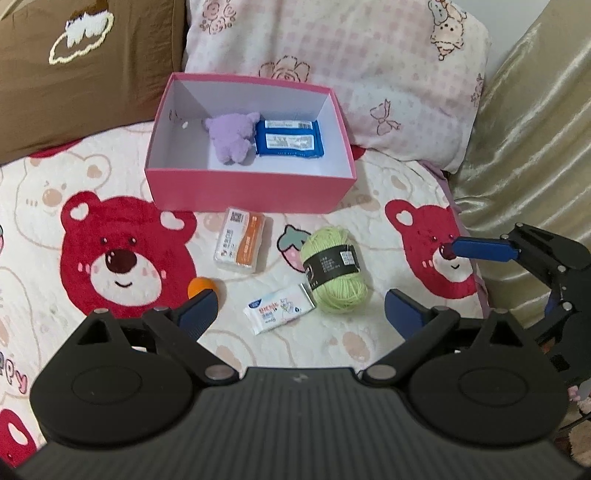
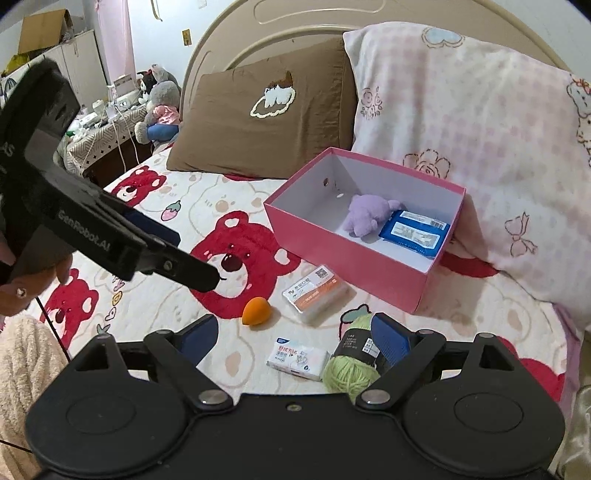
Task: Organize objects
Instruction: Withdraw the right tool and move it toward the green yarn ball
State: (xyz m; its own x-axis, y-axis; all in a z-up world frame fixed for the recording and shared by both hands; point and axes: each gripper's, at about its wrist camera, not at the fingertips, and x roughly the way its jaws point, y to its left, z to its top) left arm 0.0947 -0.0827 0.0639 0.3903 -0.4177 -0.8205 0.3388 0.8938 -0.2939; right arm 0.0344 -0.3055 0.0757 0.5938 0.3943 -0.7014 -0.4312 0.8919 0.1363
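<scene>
Bear-print bedspread [image 1: 44, 177]: green yarn skein [image 1: 334, 275] lying, axis toward pink box [image 1: 251, 188].

The left wrist camera looked down from close above the bear-printed bedspread [image 1: 122, 254], facing the pillows. The right wrist camera sat lower and further right, angled leftward toward the curved beige headboard [image 2: 236, 33]. Both views shared the open pink cardboard box [image 1: 240, 192] [image 2: 351, 269] and the small items before it.
</scene>
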